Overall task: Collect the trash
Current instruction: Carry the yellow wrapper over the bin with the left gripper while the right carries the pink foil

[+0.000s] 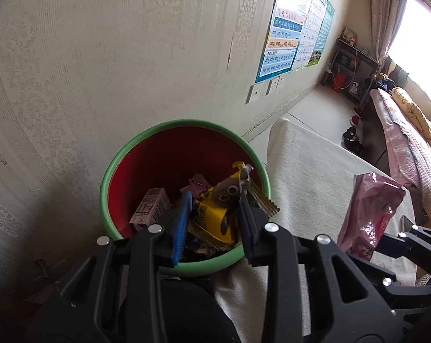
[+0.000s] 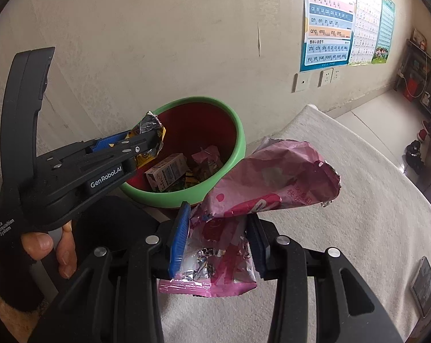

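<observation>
Our left claw point(image 1: 215, 214) is clamped on a yellow snack wrapper point(image 1: 215, 208), and it hangs right over the mouth of the red bin point(image 1: 164, 157) with the green rim. From the right wrist view the wrapper's crumpled foil end sticks out past the fingertips, above the near left side of the bin. Our right claw point(image 2: 218, 237) is closed on a pink foil bag point(image 2: 261, 183), gripping it near its sealed bottom end; the torn, open top flares up and to the right, over the white cloth-covered surface point(image 2: 329, 228) beside the bin rather than over the bin itself. Inside the bin we already see a small carton point(image 2: 165, 175) and some mixed wrappers.

We judge the yellow wrapper ready to drop. The risks: it is light and crinkled, so on release it could cling to a pad or flutter onto the rim and slide to the floor by the wall. The pink bag is the bigger worry; it is wide and stiff, held well apart from the bin's centre, and letting go too soon would land it on the cloth. Its open top could also spill crumbs when tilted. Our two claws sit close, so they could knock together at the bin.
</observation>
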{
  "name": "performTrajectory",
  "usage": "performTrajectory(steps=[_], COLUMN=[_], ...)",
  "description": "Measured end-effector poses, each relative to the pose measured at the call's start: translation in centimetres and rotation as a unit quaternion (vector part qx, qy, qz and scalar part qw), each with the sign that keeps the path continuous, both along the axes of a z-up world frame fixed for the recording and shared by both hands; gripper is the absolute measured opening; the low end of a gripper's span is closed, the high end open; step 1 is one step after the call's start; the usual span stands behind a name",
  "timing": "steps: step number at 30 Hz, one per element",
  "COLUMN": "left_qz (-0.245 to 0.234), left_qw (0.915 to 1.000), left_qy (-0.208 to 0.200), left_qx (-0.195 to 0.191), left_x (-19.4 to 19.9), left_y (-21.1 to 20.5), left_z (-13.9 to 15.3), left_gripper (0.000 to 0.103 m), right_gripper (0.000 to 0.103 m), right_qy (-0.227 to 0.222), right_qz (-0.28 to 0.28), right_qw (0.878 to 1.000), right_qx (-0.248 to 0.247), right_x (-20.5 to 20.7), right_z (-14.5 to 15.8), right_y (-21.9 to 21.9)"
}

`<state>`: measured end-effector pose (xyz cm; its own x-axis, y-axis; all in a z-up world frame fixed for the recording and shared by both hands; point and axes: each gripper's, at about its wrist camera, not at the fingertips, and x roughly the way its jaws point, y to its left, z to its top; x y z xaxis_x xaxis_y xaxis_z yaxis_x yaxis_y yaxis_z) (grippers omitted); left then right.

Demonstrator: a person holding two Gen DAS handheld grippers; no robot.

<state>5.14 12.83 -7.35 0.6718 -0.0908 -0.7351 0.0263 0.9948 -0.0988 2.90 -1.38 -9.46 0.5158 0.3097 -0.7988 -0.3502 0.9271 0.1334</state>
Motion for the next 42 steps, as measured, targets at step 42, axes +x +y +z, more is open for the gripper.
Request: performTrajectory(steps=[42], left_qz=[0.040], left_qw=[0.9992], left_qy=[0.008], left_qx=[0.001], left_x=[2.6], left_y=[5.3], left_z=[-0.4], left_gripper=[0.031], right_gripper=[0.039], right_qy=[0.004], right_qz=[0.032], right_qw=[0.999], right_qx=[-0.023], right_x=[2.0], right_z=[-0.4], right_y=[3.8])
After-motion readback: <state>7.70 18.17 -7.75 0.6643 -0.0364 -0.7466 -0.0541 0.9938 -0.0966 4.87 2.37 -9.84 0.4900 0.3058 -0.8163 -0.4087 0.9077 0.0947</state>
